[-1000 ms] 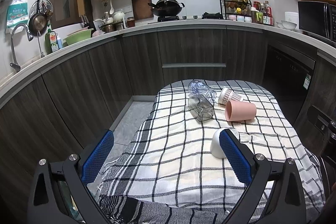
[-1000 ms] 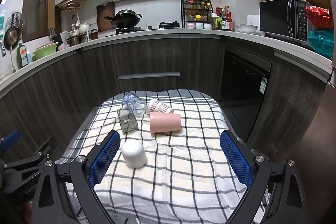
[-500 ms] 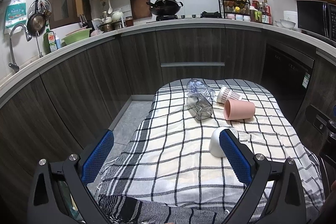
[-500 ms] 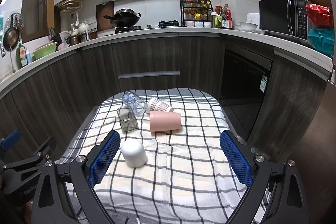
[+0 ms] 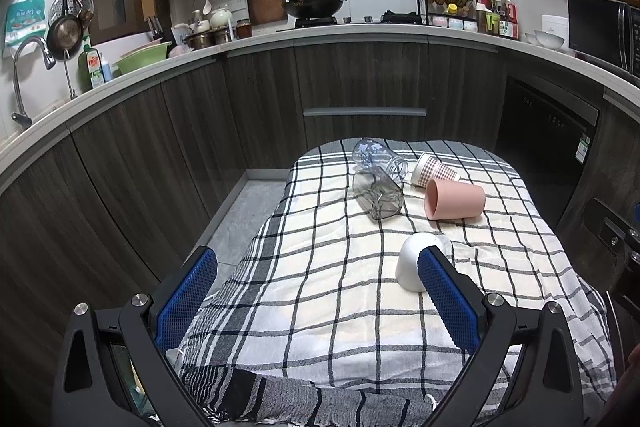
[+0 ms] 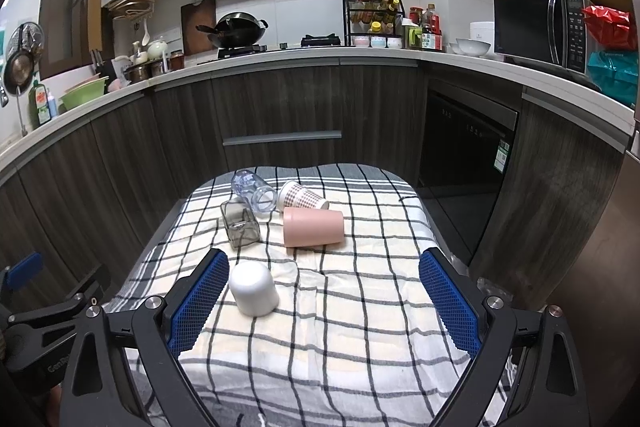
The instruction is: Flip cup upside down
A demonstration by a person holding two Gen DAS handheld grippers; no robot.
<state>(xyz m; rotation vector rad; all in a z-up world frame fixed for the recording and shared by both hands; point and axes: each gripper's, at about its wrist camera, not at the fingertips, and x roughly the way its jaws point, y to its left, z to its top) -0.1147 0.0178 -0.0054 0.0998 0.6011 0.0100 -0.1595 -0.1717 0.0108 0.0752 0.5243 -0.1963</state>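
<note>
Both tools wide open, holding nothing. Pick the pink cup (image 6: 313,227) lying sideways; squeeze gently, then tip mouth down

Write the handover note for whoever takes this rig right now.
Left hand-held gripper: open, empty, held off the near left end of the table.
Right hand-held gripper: open, empty, above the checked cloth.
White cup: already upside down on the cloth, nearest the grippers.
Pink cup, checked paper cup, square grey glass and clear patterned glass: all on their sides, clustered at the far end.
Done: the white cup, by the look of it.
Left: probably the four lying cups; the pink one is the easiest reach.
</note>
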